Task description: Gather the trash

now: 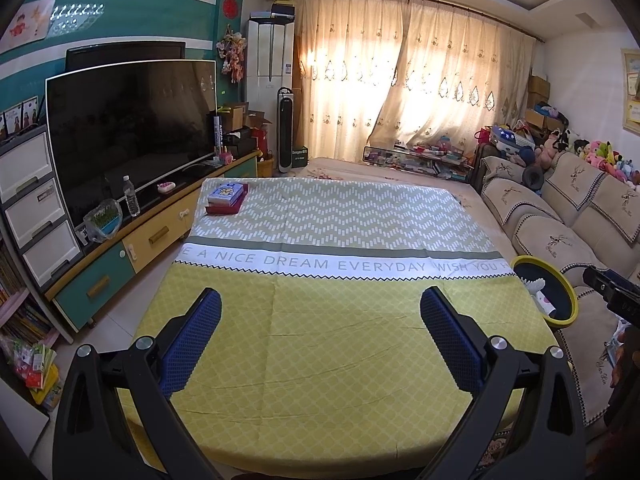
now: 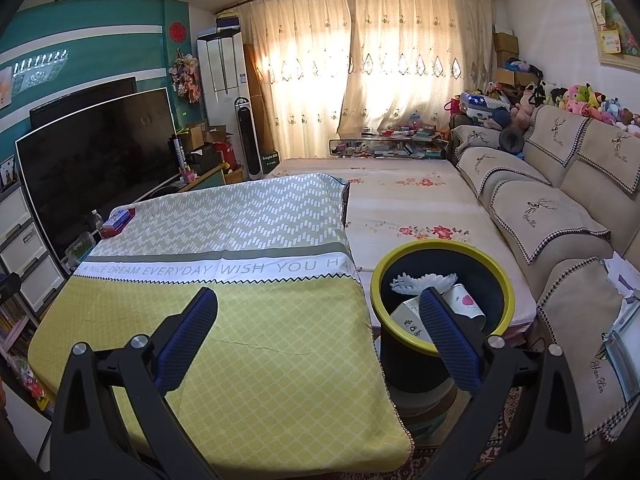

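Left gripper (image 1: 320, 316): jaws spread, nothing between them, held over the yellow cloth (image 1: 320, 340) covering the surface. A stack of boxes (image 1: 227, 198) lies at 11 o'clock on the far left corner. Right gripper (image 2: 318, 316): jaws spread, empty, over the cloth's right edge. The trash bin (image 2: 506, 322), yellow-rimmed and dark, stands at 2 o'clock just beside the surface; it contains a white paper piece (image 2: 424, 281) and a cup (image 2: 466, 304)

The left black plastic two-finger tool (image 1: 320, 340) carries blue textured rubber pads (image 1: 191, 344) at 9 and 3 o'clock, with round silver screws (image 1: 142, 343) on its hinged arms. The right black plastic tool (image 2: 318, 338) looks identical.
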The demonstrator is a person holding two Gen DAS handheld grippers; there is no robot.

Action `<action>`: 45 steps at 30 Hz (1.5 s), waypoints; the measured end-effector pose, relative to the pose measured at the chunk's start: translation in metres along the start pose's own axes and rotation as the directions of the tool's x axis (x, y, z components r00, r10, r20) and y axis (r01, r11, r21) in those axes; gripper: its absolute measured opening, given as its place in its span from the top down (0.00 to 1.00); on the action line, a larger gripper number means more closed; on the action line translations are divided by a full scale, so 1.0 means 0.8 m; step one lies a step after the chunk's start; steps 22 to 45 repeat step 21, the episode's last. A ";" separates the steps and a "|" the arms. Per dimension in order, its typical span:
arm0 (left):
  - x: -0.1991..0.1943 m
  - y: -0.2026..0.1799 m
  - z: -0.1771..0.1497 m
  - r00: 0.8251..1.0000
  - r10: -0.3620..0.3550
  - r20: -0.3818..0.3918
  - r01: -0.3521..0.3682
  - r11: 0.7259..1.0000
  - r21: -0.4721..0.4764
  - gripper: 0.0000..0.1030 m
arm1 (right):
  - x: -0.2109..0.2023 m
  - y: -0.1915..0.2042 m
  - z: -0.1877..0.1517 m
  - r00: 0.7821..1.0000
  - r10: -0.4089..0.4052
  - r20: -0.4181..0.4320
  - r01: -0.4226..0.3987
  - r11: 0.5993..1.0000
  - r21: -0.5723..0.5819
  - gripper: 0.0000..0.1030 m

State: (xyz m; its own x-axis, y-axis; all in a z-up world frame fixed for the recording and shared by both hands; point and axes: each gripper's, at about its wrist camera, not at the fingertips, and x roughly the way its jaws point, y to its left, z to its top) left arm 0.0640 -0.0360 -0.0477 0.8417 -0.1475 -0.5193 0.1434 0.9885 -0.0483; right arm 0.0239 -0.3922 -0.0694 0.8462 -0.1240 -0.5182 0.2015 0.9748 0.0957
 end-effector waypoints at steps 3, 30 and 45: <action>0.001 0.000 -0.001 1.000 -0.013 -0.008 0.013 1.000 -0.009 0.05 | 0.001 0.001 0.000 1.000 0.000 0.000 0.000 1.000 0.000 0.07; 0.110 0.023 0.038 0.994 0.051 -0.097 -0.048 0.998 0.040 0.05 | 0.068 0.032 0.046 0.997 0.075 -0.031 -0.076 0.996 -0.039 0.07; 0.110 0.023 0.038 0.994 0.051 -0.097 -0.048 0.998 0.040 0.05 | 0.068 0.032 0.046 0.997 0.075 -0.031 -0.076 0.996 -0.039 0.07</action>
